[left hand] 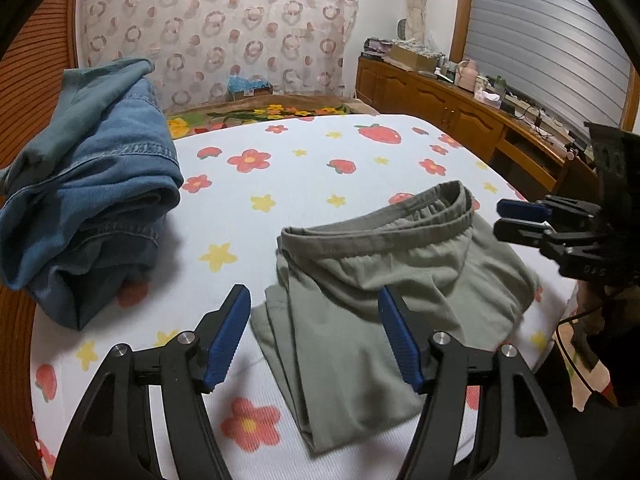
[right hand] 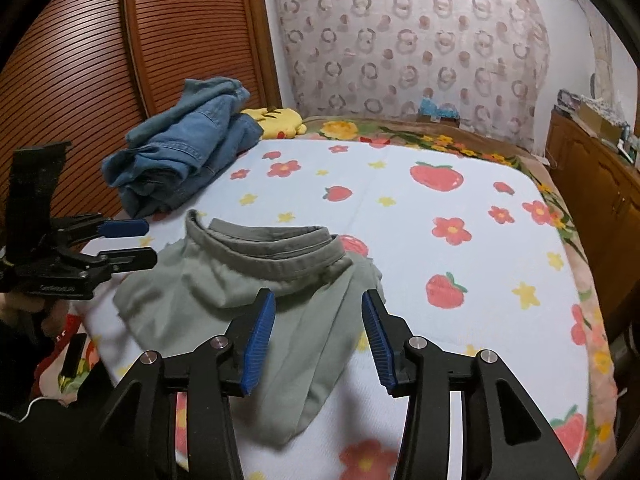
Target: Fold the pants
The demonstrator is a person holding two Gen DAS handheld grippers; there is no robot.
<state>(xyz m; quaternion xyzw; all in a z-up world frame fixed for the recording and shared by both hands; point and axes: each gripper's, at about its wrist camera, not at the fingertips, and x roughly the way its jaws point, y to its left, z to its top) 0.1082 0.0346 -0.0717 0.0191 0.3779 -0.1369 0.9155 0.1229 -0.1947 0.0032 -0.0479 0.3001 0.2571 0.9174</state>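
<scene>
Pants (left hand: 384, 280), grey-green with an elastic waistband, lie folded into a compact stack on the bed (left hand: 300, 168) near its front edge, waistband on the far side and the folded leg ends trailing toward the cameras. Both tongs stand apart with nothing between the pads. Left tongs (left hand: 312, 336) hang just over the near left part of the stack, one blue pad above the bare strawberry-print sheet and the other above the cloth; judged released, since no fabric is pinched or lifted. Right tongs (right hand: 318, 340) hang over the near right part of the pants, pads clear of the cloth as far as the view tells. Each tool appears side-on in the other's camera, flanking the stack from opposite sides, which suits a two-handed fold. Layers look roughly squared, though the lower leg edges fan out slightly, so the fold reads as nearly or fully done. Denim pile (left hand: 92, 184) sits well apart at the far left of the bed, likely items kept separate from the working area. Yellow plush toy (right hand: 276, 120) lies just behind it.
</scene>
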